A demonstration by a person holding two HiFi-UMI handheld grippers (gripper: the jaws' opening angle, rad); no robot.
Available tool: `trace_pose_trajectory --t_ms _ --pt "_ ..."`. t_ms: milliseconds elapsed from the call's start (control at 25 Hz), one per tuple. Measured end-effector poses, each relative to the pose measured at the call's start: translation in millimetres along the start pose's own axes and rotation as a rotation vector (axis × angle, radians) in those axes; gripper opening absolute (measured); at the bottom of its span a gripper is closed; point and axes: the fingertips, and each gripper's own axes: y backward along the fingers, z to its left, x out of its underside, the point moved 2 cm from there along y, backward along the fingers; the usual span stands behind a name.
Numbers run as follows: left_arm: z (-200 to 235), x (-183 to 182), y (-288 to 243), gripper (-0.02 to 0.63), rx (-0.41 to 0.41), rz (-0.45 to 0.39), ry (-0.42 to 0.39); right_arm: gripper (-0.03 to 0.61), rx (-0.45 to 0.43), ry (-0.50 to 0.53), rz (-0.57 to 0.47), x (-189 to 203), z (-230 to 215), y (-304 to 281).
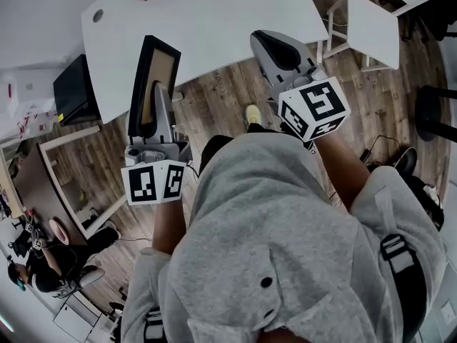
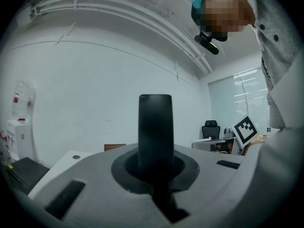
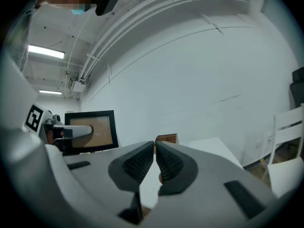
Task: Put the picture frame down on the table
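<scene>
The left claw (image 1: 161, 100) grips the picture frame (image 1: 163, 66) by its edge, holding it upright over the white surface's (image 1: 214, 20) near rim. The right claw (image 1: 273, 47) is held forward alongside, closed and empty.

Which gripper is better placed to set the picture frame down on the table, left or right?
Left. The left gripper is shut on the upright picture frame, near the table edge. The right gripper is shut, empty, and apart from the frame.
</scene>
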Motion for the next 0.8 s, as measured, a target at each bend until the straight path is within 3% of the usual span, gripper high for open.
trace_pose_trajectory --t_ms 280,800 --pt "20.5 14.4 -14.0 0.026 -0.037 -0.005 0.041 0.035 -0.002 0.008 0.01 -0.8 -8.3 -29.2" --pt "96.5 73.3 -55.0 0.026 -0.06 0.094 0.17 0.035 0.002 0.046 0.107 6.9 5.1 -114.3"
